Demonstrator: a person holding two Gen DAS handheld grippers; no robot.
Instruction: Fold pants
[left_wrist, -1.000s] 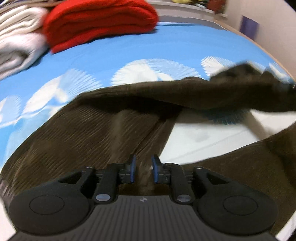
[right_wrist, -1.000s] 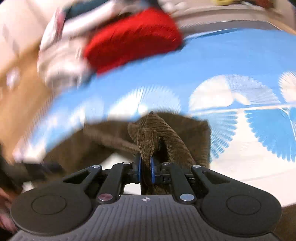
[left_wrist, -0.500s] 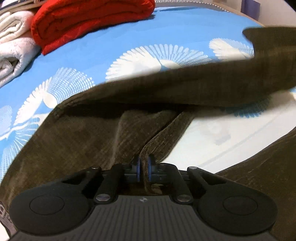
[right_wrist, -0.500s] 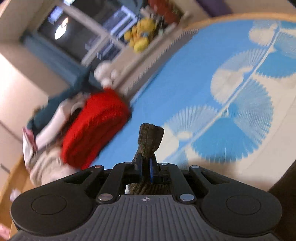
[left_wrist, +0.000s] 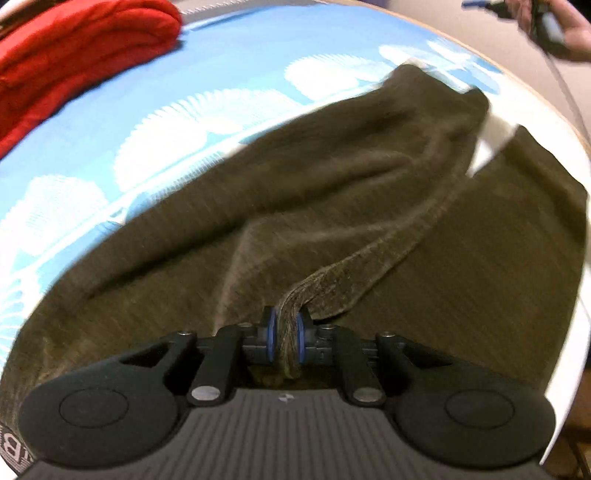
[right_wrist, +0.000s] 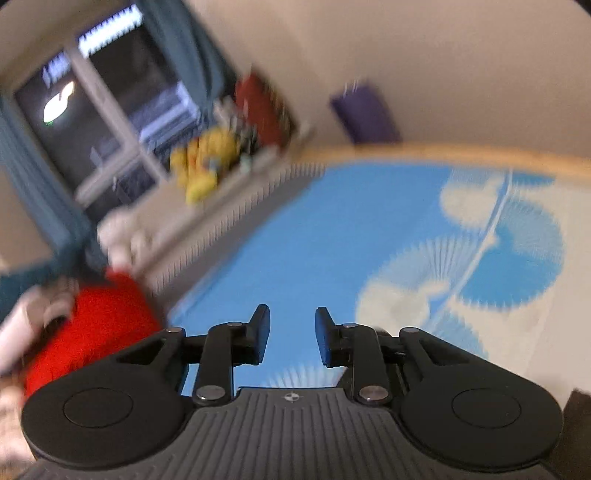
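Brown corduroy pants (left_wrist: 332, 184) lie spread on the blue and white bed sheet (left_wrist: 240, 66), one leg laid across toward the other. My left gripper (left_wrist: 286, 338) points steeply down and is shut on a bunched fold of the pants. In the right wrist view my right gripper (right_wrist: 291, 336) hangs above the sheet (right_wrist: 314, 240); its jaws are opening and nothing is between them. The same gripper, in a person's hand (left_wrist: 561, 26), shows at the top right of the left wrist view, well clear of the pants.
A folded red blanket (left_wrist: 74, 48) lies at the far left of the bed, also seen as the red blanket (right_wrist: 92, 325). White towels sit beside it. A window, a sill with toys (right_wrist: 207, 162) and the wooden bed edge (right_wrist: 443, 153) lie beyond.
The right gripper let go of the pant leg and swung up and away from it. The leg dropped onto the bed. The left gripper closed on a fold and rolled a little.
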